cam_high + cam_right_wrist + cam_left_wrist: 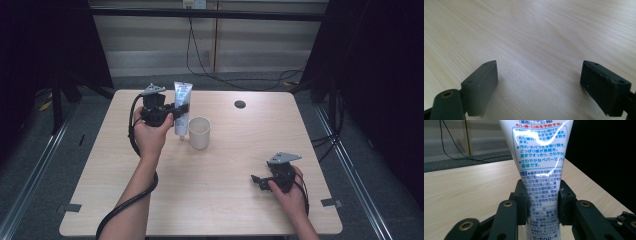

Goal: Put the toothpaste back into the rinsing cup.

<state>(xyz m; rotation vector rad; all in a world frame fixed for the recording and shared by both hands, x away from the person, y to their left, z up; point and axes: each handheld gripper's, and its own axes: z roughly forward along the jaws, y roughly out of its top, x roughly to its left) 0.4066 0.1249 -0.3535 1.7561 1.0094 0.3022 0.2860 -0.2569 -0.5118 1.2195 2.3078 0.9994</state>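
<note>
Right gripper (261, 181) is resting low over the near right part of the bench (225, 200), its fingers (481, 85) standing spread with bare wood between them. Farther back, left gripper (181, 108) is pinching the toothpaste tube (182, 107), holding it upright, cap down, just left of the white cup (199, 132).

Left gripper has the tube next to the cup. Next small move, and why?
Probably shift the left gripper a little toward the cup, then lower. It is shut on the toothpaste tube, held upright with its cap end down, just beside the cup's rim rather than over its mouth. The right gripper rests open on the table, out of the way.
</note>
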